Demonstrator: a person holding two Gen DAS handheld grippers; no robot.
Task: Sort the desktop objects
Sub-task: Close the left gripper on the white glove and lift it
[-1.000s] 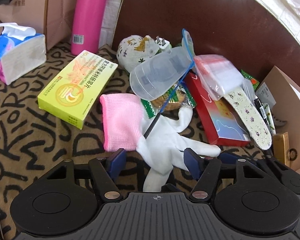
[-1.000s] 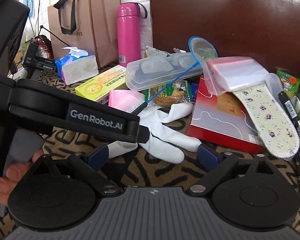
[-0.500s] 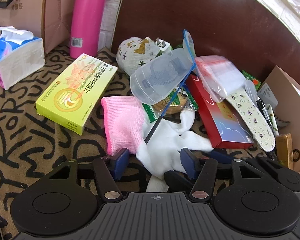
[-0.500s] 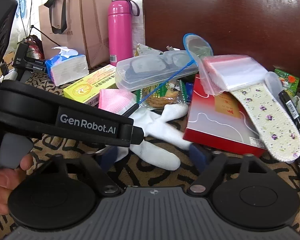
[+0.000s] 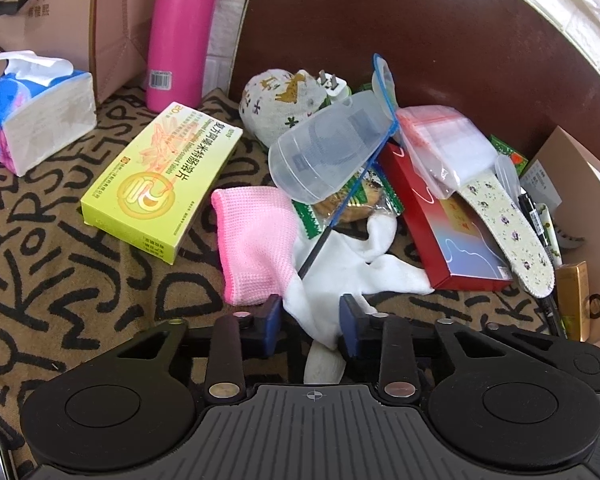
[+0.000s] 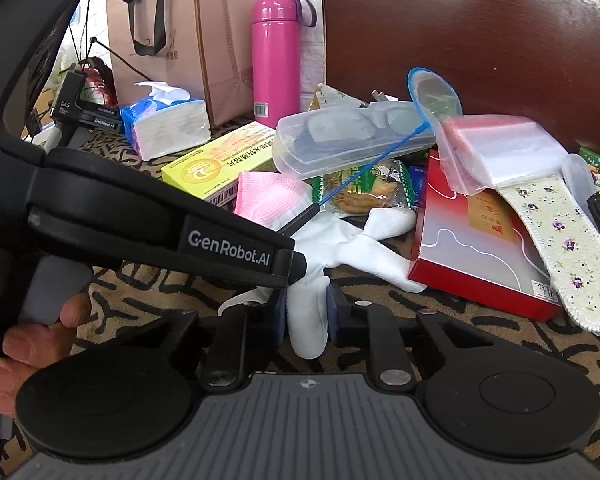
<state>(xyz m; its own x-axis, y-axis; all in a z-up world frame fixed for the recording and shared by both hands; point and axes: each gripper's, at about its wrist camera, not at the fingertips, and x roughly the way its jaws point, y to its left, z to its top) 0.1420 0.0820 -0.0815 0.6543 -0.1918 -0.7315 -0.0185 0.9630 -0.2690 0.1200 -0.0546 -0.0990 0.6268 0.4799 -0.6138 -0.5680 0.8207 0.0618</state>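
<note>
Both tools closing on the white glove (image 6: 332, 248), beside the red box (image 6: 480, 240).

Both wrist cameras looked down, close over the white glove (image 5: 340, 272) (image 6: 332, 248), sharing the clutter beyond.
</note>
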